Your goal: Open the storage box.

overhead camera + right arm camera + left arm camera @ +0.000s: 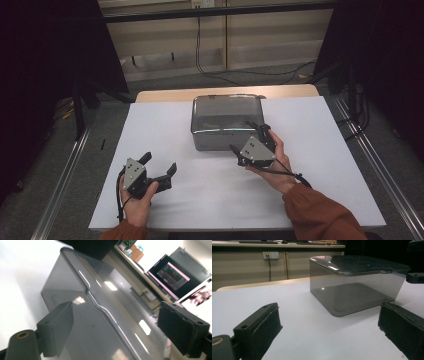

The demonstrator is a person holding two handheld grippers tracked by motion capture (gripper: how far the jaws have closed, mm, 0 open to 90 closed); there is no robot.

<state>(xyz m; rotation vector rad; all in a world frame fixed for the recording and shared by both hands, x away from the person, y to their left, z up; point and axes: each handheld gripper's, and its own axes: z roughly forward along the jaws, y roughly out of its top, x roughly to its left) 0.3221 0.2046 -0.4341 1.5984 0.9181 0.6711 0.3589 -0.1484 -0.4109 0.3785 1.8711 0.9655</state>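
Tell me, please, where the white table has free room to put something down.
The table is bare left of the grey box, down to the left gripper. Right of the box is free too, and between both hands. It is crowded at the box's near right corner, by the right gripper.

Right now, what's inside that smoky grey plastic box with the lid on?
Through the see-through walls of the smoky grey plastic box only its bare floor shows; nothing is visible inside. Reflections on the lid hide some of the interior.
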